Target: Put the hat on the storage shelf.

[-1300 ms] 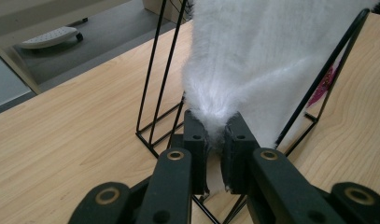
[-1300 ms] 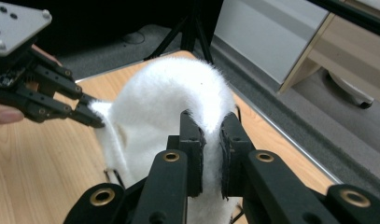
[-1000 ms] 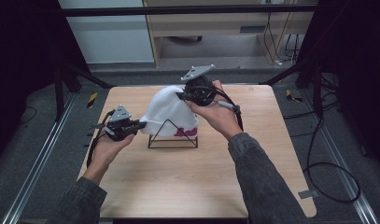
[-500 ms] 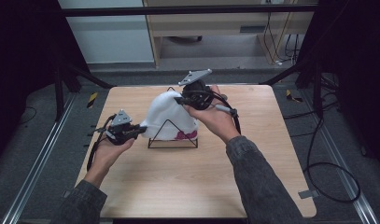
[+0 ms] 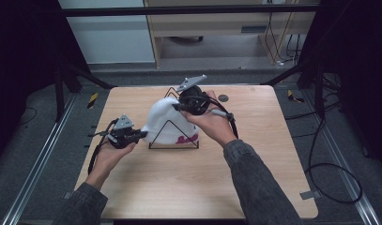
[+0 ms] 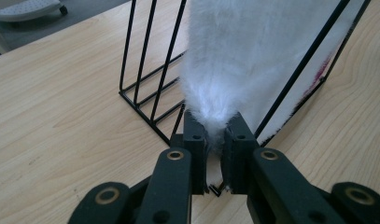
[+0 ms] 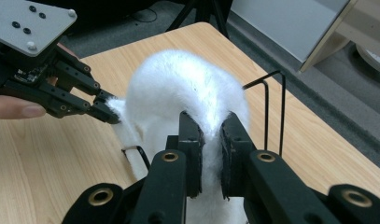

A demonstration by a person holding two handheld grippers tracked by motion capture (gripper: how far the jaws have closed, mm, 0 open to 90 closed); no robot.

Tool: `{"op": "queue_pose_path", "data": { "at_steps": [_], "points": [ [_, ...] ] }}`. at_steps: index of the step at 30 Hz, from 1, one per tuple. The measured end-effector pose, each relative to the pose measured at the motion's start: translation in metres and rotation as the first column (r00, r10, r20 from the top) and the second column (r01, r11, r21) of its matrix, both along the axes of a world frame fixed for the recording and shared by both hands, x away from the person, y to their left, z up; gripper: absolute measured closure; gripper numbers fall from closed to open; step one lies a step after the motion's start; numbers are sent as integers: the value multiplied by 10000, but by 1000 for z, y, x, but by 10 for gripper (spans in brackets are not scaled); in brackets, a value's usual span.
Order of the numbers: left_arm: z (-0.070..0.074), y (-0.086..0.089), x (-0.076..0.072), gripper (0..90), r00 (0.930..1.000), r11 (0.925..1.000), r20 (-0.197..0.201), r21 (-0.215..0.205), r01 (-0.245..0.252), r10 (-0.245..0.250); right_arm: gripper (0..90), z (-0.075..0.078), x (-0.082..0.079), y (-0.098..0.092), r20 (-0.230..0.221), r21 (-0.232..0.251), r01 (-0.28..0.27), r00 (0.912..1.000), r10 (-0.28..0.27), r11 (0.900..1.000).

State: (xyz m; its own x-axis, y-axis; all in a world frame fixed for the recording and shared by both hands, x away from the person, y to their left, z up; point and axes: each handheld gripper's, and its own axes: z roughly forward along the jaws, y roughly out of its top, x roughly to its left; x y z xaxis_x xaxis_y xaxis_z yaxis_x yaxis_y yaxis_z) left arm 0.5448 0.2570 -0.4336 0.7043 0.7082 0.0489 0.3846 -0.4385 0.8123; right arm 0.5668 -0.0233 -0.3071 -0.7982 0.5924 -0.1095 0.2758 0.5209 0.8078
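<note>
Left hand [image 5: 109, 157] at the table's left side, gripping the left gripper [image 5: 141, 135] – jaws pointed right, pinched nearly together on the lower left edge of the white fluffy hat [image 5: 167, 123]. In the left gripper view: white fleece [image 6: 253, 60] bunched between the two black pads, only a narrow slit between them, fabric filling it. Black wire rack [image 6: 150, 88] just beyond the jaws, standing on the wooden table [image 6: 61, 116]; hat draped over and through its frame, a pink-red mark along the hat's lower edge at right.

Centre of the high view: hat sitting on the wire rack [image 5: 172, 136], triangular end frame facing the camera, pink lettering low on the hat's right side. Rack near the middle of the table [image 5: 179, 187], slightly toward the far edge.

Right of the hat: right hand [image 5: 212, 123] holding the right gripper [image 5: 178, 108], grey plate on top, jaws aimed left at the hat's upper right. In the right gripper view: jaws drawn close on a fold at the hat's top [image 7: 187, 88], fleece squeezed between the pads; left gripper [image 7: 110, 114] seen across the hat, its tips on the far edge – rack uprights [image 7: 274, 112] showing at right
</note>
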Motion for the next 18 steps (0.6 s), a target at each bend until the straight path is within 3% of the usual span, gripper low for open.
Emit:
{"op": "queue_pose_path", "data": {
  "at_steps": [8, 12, 18],
  "points": [
    [-9, 2, 0, 815, 9997, 10000, -235, 16, -41, 41, 811, -5, -2, 7, -129, -121, -150, 9998, 148, 9998],
    [-8, 0, -1, 814, 9999, 9996, -130, 289, -20, 23, 813, -8, 0, 9, -204, -122, -89, 9998, 86, 9999],
    [-11, 4, 1, 814, 9995, 9999, -297, 121, -101, 104, 810, -9, 0, 12, -249, -173, -114, 9996, 109, 9998]
  ]
}}
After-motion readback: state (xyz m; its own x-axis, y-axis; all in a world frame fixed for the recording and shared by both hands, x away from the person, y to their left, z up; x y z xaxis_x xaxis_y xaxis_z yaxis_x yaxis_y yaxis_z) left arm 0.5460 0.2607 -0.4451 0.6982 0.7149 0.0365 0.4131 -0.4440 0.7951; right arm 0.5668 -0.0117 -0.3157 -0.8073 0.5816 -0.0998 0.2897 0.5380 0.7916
